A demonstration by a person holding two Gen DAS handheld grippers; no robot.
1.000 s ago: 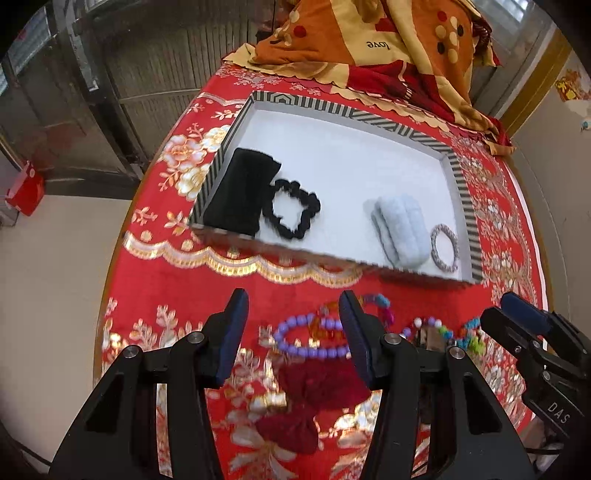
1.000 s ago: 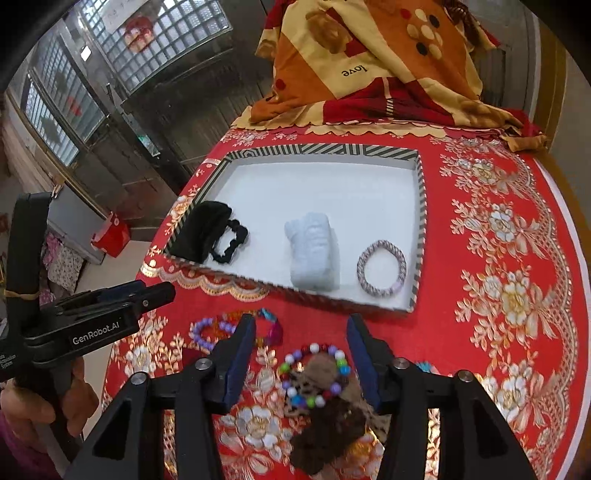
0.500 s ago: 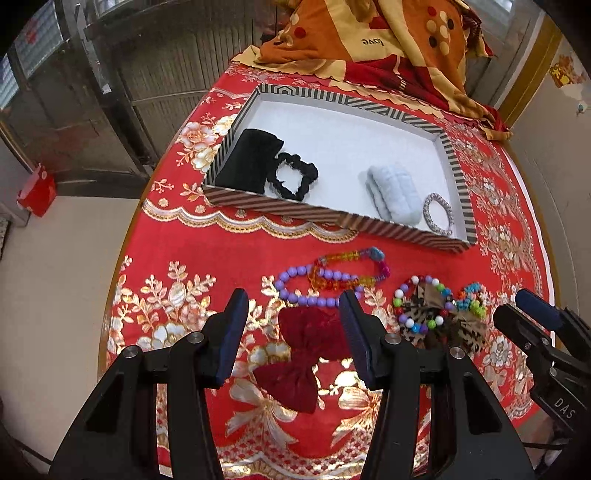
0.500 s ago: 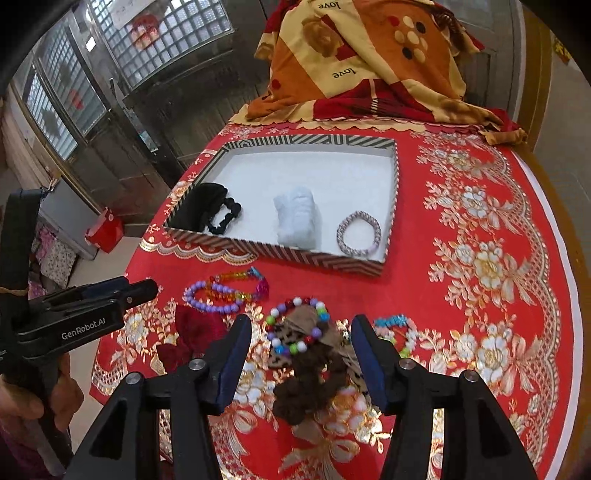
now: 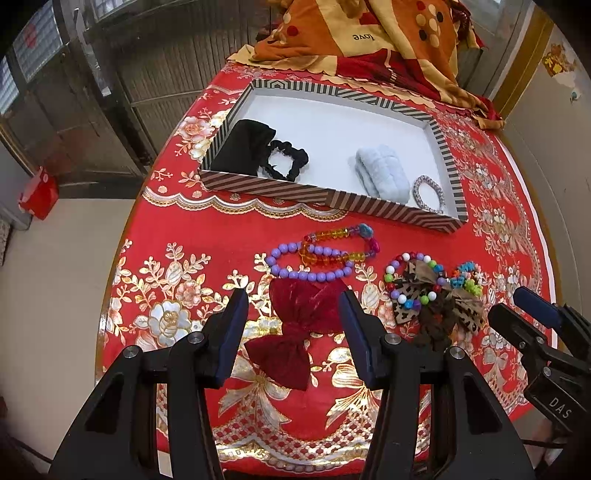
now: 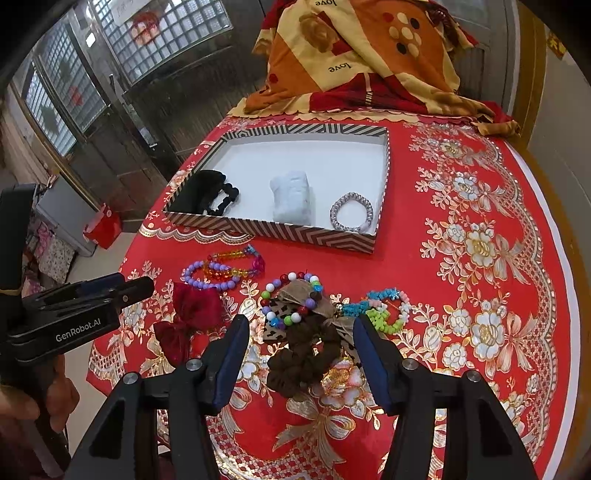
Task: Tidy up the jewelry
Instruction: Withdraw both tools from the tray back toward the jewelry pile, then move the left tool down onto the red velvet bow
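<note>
A striped tray (image 5: pixel 325 197) (image 6: pixel 266 229) holds a black pouch (image 5: pixel 240 147), black scrunchie (image 5: pixel 286 160), pale blue scrunchie (image 5: pixel 382 173) and silver bracelet (image 6: pixel 351 211). On the red cloth in front lie a purple bead bracelet (image 5: pixel 308 264), an orange-pink bracelet (image 5: pixel 340 245), a multicolour bracelet (image 6: pixel 291 299) on a leopard bow, a brown scrunchie (image 6: pixel 301 360), a turquoise-green bracelet (image 6: pixel 386 310) and a red velvet bow (image 5: pixel 299 328). My left gripper (image 5: pixel 293 325) is open over the red bow. My right gripper (image 6: pixel 301 352) is open around the brown scrunchie.
An orange and yellow blanket (image 6: pixel 362 55) is heaped at the table's far end. The round table's edge (image 5: pixel 122 266) drops to the floor at left, where a red bag (image 5: pixel 38 192) stands. Metal doors and glass blocks (image 6: pixel 162 33) are behind.
Both grippers have pulled back from the tray toward the near edge of the table. More of the loose jewelry now shows in front of them. Both stay open.
</note>
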